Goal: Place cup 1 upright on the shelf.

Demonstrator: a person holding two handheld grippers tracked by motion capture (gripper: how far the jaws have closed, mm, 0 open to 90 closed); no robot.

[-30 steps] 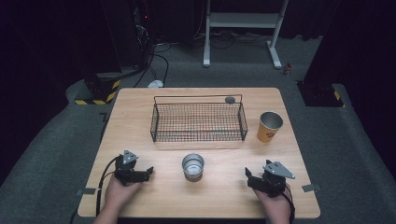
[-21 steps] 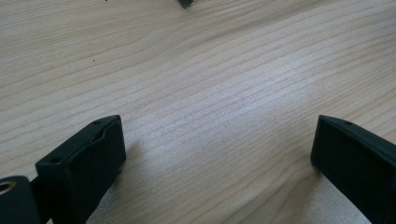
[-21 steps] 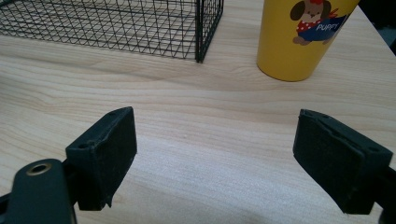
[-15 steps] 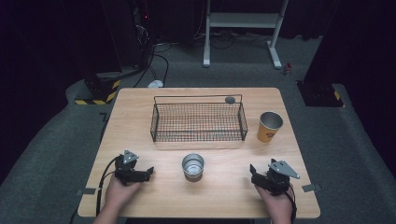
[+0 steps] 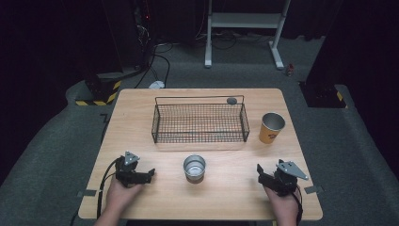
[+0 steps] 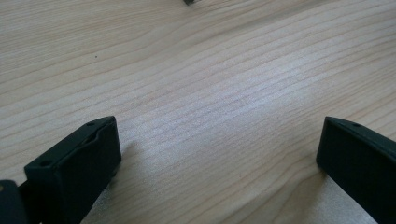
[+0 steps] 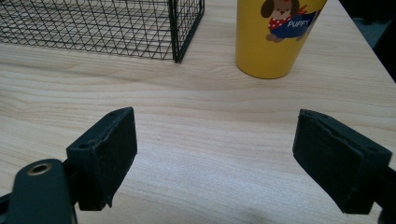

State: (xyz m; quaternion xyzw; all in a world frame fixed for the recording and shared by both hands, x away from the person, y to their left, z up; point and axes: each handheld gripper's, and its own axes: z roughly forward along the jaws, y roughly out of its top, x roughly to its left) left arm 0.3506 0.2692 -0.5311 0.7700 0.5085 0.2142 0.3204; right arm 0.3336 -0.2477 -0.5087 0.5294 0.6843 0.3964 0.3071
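My left gripper (image 5: 149, 173) rests on the wooden table (image 5: 141, 108) near its front left, held by a hand and pointing right toward a small metal cup (image 5: 194, 167). In the left gripper view, the left gripper (image 6: 219, 140) is open; its jaws have just been opening, with only bare wood between them. My right gripper (image 5: 260, 172) sits at the front right in the other hand. The right gripper (image 7: 217, 130) is open and holds nothing. Beyond it stands a yellow paper cup (image 7: 273, 37) with a puppy print; the same yellow paper cup (image 5: 272, 128) is upright to the right of the wire basket (image 5: 200, 123).
The black wire basket (image 7: 93, 28) stands across the middle of the table. A small dark round object (image 5: 231, 100) lies behind the basket's far rim. Cables trail from both grippers off the front edge. Dark floor surrounds the table.
The right hand has shifted slightly to the right along the front edge. The left hand has stayed put, and the cups and basket have not moved.
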